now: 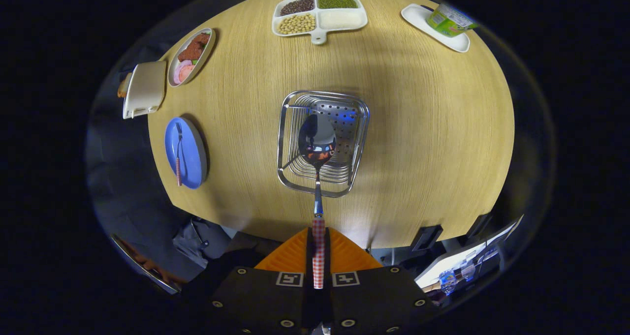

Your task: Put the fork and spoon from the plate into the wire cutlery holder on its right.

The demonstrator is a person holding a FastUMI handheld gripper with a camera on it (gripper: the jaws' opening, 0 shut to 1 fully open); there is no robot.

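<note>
Fingers [319, 256] clamped on spoon [317, 143] handle — bowl over wire holder [295, 177], fork [178, 153] on plate [194, 163].

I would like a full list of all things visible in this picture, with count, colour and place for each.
spoon: 1, silver with red-white checked handle, held between the fingers, bowl over the holder
wire cutlery holder: 1, silver, table centre, just ahead of the fingers
fork: 1, checked handle, lying on the blue plate
blue plate: 1, left of the holder
divided tray: 1, white, four fillings, far side
oval dish: 1, food in it, far left
white tray: 1, far right, green container on it
white box: 1, left table edge
table: 1, light wood
hand-held gripper: 1, shut on the spoon handle
</note>
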